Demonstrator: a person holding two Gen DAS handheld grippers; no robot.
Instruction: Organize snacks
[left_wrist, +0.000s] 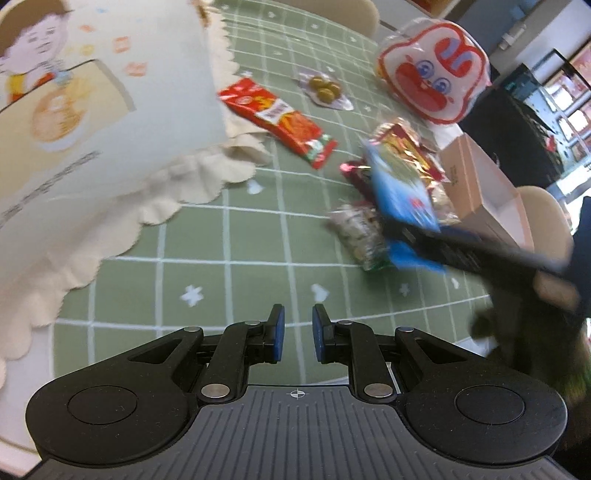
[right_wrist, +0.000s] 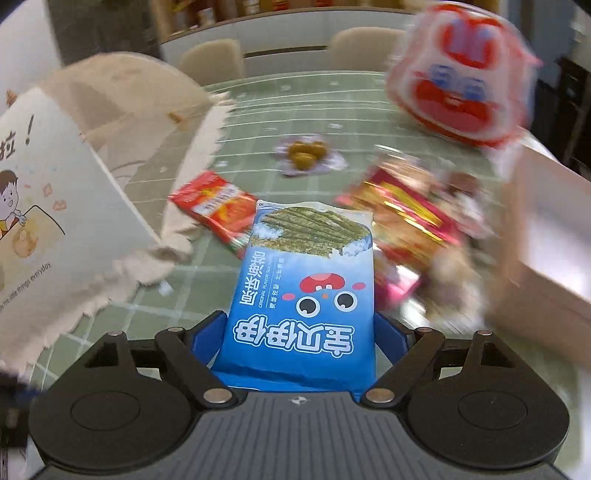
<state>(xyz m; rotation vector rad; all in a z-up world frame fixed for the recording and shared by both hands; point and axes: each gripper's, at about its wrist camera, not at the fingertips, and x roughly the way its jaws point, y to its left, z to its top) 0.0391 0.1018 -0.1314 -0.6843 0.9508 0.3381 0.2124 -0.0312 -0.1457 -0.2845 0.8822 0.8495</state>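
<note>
Left tongs (left_wrist: 294, 334) hovered narrow and empty over the counter (left_wrist: 258, 236). Right tongs (right_wrist: 301, 343) gripped the blue seaweed pack (right_wrist: 303, 295), lifted clear of the snack pile (right_wrist: 417, 221). Probably mid-carry; next, needed steering into the cloth bag (right_wrist: 92, 177) at left.

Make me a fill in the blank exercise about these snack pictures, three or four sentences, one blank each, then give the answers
1. The right gripper is shut on a ____ seaweed packet.
2. The left gripper holds ____.
3. The tablecloth is ____ with a white grid.
4. The red packet lies flat beside the cloth bag, which is printed with a cartoon ____.

Answers: blue; nothing; green; boy
</note>
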